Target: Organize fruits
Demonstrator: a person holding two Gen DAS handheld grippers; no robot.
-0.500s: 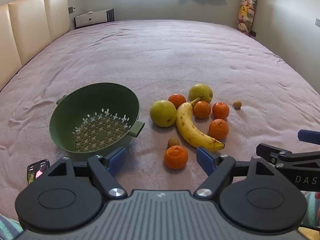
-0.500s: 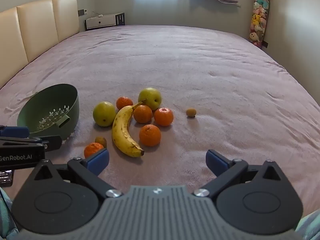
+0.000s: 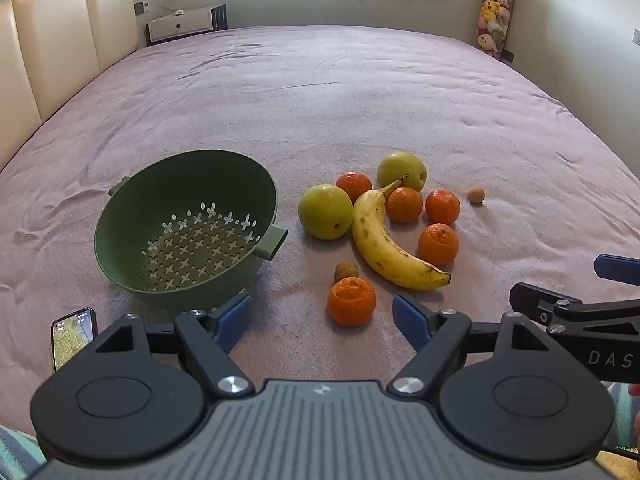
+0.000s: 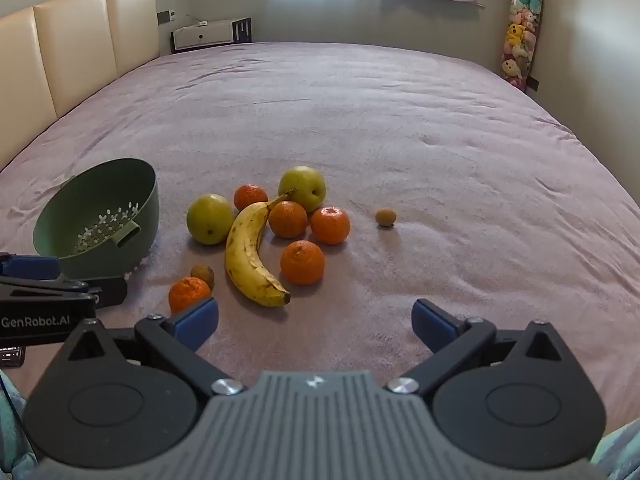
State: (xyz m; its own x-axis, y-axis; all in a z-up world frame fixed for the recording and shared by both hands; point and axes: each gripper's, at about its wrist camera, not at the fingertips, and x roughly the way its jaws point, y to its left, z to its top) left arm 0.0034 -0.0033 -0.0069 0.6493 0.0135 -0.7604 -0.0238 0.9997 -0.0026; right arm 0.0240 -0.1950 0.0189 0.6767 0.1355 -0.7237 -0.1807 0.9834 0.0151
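Note:
A green colander [image 3: 188, 236] [image 4: 100, 216] lies tilted and empty on the pink bed. To its right lie a banana [image 3: 388, 240] [image 4: 250, 252], two green-yellow apples [image 3: 326, 211] [image 3: 402, 170], several tangerines and two small brown fruits [image 3: 346, 270] [image 3: 476, 195]. My left gripper [image 3: 322, 322] is open and empty, just short of the nearest tangerine [image 3: 352, 300]. My right gripper [image 4: 314, 320] is open and empty, near the banana's tip, with that tangerine [image 4: 188, 292] by its left finger.
A phone [image 3: 74, 336] lies on the bed at the near left. The padded headboard [image 3: 60, 52] runs along the left. A white unit [image 3: 184, 26] and a rack of plush toys [image 3: 494, 12] stand at the far wall.
Both grippers have moved slightly forward and down towards the fruit. Nothing on the bed has moved.

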